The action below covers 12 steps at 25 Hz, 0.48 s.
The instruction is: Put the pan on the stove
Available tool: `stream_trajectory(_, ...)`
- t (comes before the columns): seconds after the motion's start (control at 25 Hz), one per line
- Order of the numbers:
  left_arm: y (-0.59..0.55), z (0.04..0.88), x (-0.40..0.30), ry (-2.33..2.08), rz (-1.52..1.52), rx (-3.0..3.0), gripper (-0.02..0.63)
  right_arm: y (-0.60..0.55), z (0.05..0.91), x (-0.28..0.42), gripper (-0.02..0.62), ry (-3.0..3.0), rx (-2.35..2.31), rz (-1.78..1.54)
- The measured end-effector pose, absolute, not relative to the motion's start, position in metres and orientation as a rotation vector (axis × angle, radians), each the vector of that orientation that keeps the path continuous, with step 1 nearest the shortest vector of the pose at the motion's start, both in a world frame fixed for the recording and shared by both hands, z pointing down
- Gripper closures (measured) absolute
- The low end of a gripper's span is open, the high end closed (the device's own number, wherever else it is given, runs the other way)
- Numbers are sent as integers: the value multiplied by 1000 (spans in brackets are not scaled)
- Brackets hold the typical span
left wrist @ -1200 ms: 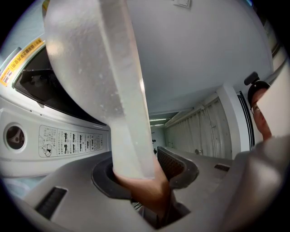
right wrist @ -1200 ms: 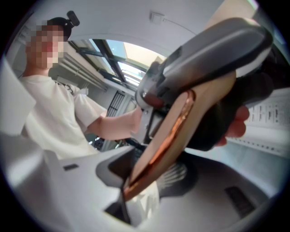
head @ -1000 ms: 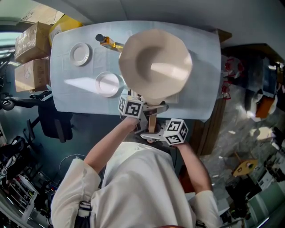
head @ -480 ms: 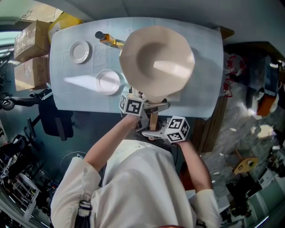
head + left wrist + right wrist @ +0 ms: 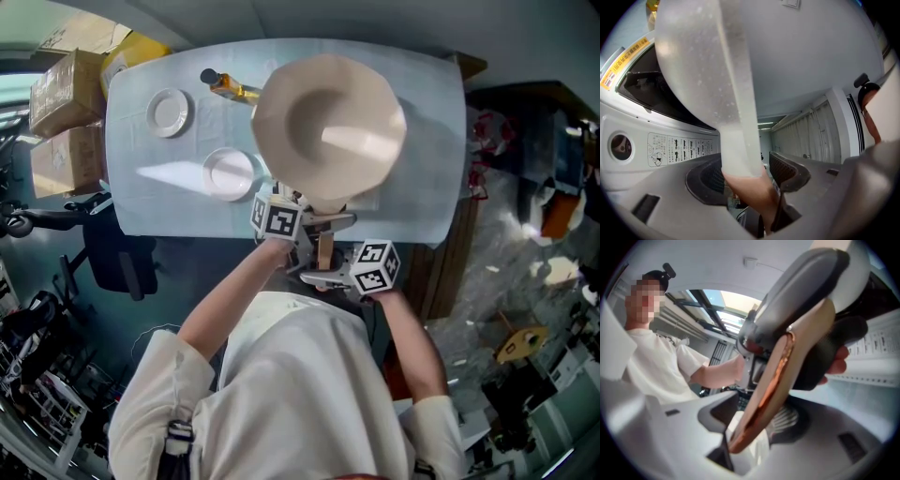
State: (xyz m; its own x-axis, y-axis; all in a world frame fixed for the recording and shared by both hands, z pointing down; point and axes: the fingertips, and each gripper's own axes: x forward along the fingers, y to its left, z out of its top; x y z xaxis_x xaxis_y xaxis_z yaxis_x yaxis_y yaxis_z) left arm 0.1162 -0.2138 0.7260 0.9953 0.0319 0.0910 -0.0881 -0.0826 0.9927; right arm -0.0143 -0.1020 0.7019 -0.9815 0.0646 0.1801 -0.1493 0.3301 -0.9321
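A big beige pan rests on the white stove on the table, with its handle pointing toward me. My left gripper straddles the handle where beige meets wood. Its jaws have just been opening, and a gap shows at the right pad. My right gripper is at the wooden handle end. Those jaws have also just been opening, and the handle lies loose between them. Most of the stove is hidden under the pan in the head view.
Two white plates and a bottle lie on the pale blue tablecloth left of the pan. Cardboard boxes stand beyond the table's left end, a black chair at its near left corner.
The pan and both grippers stay where they were; only the head view shifts slightly.
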Motion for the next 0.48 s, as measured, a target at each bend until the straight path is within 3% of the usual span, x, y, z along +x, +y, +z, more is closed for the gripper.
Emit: stream_trajectory(0.48, -212, 722, 93, -67, 156, 1665, 319, -114, 708, 9, 356, -2371, 304, 1694)
